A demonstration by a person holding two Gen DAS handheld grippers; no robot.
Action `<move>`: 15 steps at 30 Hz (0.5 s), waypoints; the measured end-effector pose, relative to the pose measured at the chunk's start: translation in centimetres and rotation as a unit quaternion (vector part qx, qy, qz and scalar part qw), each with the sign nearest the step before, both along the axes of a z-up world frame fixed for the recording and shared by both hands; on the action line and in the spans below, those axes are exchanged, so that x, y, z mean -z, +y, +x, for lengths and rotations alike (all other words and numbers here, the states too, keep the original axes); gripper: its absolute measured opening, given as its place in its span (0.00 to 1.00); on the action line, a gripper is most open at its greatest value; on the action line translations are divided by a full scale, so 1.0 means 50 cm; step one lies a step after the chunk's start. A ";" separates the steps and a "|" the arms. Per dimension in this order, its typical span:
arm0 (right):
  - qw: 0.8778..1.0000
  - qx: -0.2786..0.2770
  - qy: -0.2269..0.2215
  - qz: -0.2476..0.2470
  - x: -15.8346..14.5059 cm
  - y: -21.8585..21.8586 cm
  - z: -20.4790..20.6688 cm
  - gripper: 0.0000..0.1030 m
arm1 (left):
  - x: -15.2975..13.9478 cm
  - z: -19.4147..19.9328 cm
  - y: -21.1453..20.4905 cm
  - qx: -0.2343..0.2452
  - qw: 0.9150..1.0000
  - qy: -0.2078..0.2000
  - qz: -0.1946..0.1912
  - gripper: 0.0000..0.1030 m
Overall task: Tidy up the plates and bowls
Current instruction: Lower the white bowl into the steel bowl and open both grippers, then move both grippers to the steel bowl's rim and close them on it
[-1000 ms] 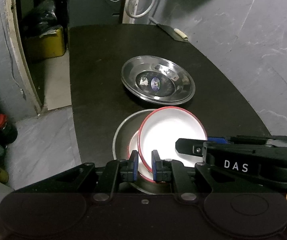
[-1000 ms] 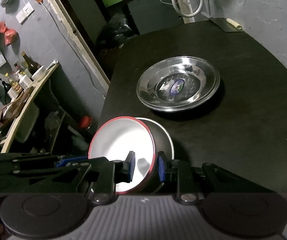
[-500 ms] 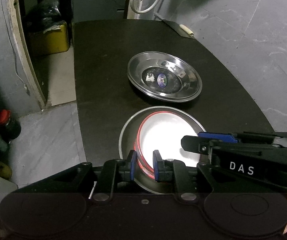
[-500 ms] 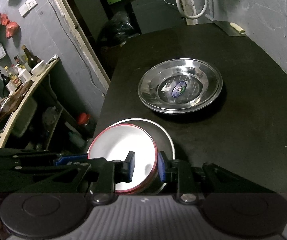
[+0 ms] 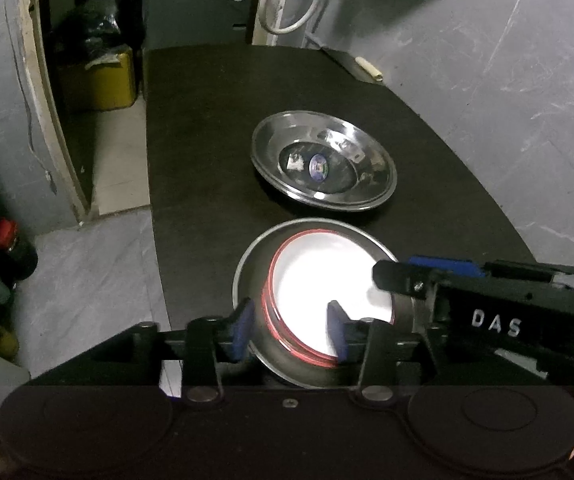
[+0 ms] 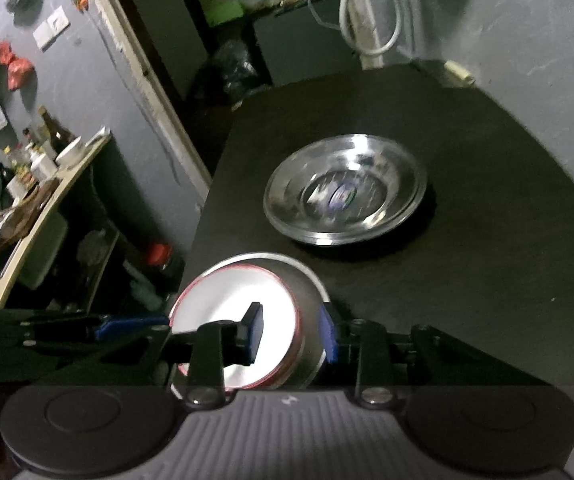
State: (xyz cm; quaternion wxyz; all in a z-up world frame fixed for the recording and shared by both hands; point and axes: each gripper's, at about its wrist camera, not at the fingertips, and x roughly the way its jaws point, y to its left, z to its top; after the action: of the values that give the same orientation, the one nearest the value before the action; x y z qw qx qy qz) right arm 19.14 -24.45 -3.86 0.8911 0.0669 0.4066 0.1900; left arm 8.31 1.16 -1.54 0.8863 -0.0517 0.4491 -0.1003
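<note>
Moved: red-rimmed white bowl (image 5: 327, 296) tilted earlier, now flat inside steel bowl (image 5: 247, 276), lower centre | left claw (image 5: 289, 330) jaws just opening, spread, rim between, apparently unpinched | right claw (image 6: 291, 334) just opening, straddling both rims, contact unclear | step: release after nesting | next: back out clear; steel plate (image 5: 323, 168) upper centre of worktop (image 5: 207, 120).

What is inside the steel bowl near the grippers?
A white plate with a red rim lies inside the steel bowl. A second red rim shows beneath it. The bowl's bottom is covered.
</note>
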 end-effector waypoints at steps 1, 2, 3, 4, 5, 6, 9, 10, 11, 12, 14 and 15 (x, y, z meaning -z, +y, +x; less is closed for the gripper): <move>1.000 0.005 -0.005 0.001 -0.003 -0.004 -0.002 0.34 | -0.003 -0.001 0.000 -0.002 1.000 -0.004 0.002 0.56; 1.000 0.010 -0.010 0.003 -0.006 -0.008 -0.003 0.38 | -0.006 -0.003 0.001 -0.005 1.000 -0.008 0.001 0.60; 1.000 0.015 -0.014 0.005 -0.008 -0.013 -0.005 0.40 | -0.008 -0.004 0.004 -0.006 1.000 -0.011 -0.003 0.62; 1.000 0.020 -0.019 0.007 -0.010 -0.018 -0.007 0.45 | -0.011 -0.005 0.007 -0.008 1.000 -0.013 -0.008 0.67; 0.999 0.025 -0.023 0.009 -0.012 -0.023 -0.008 0.49 | -0.013 -0.007 0.011 -0.012 1.000 -0.017 -0.013 0.73; 0.999 0.030 -0.025 0.011 -0.013 -0.028 -0.009 0.51 | -0.015 -0.009 0.014 -0.015 1.000 -0.021 -0.017 0.77; 0.999 0.045 -0.026 0.014 -0.012 -0.042 -0.012 0.67 | -0.021 -0.014 0.026 -0.038 0.998 -0.034 -0.021 0.93; 0.998 0.049 -0.026 0.014 -0.012 -0.047 -0.013 0.75 | -0.022 -0.014 0.031 -0.047 0.998 -0.037 -0.022 0.98; 0.998 0.055 -0.026 0.014 -0.012 -0.051 -0.013 0.83 | -0.021 -0.014 0.036 -0.056 0.997 -0.038 -0.022 0.99; 0.998 0.060 -0.026 0.014 -0.011 -0.055 -0.013 0.86 | -0.020 -0.014 0.041 -0.065 0.997 -0.038 -0.024 0.99; 0.997 0.068 -0.024 0.012 -0.009 -0.061 -0.013 0.94 | -0.016 -0.013 0.053 -0.085 0.996 -0.032 -0.024 0.99; 0.997 0.071 -0.022 0.011 -0.007 -0.064 -0.011 0.96 | -0.013 -0.012 0.059 -0.095 0.995 -0.028 -0.023 0.99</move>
State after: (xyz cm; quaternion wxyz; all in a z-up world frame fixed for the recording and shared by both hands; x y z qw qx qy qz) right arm 18.57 -27.67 -3.50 0.9104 0.1009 0.3789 0.1315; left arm 7.70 4.11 -0.89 0.9026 -0.1119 0.4147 -0.0276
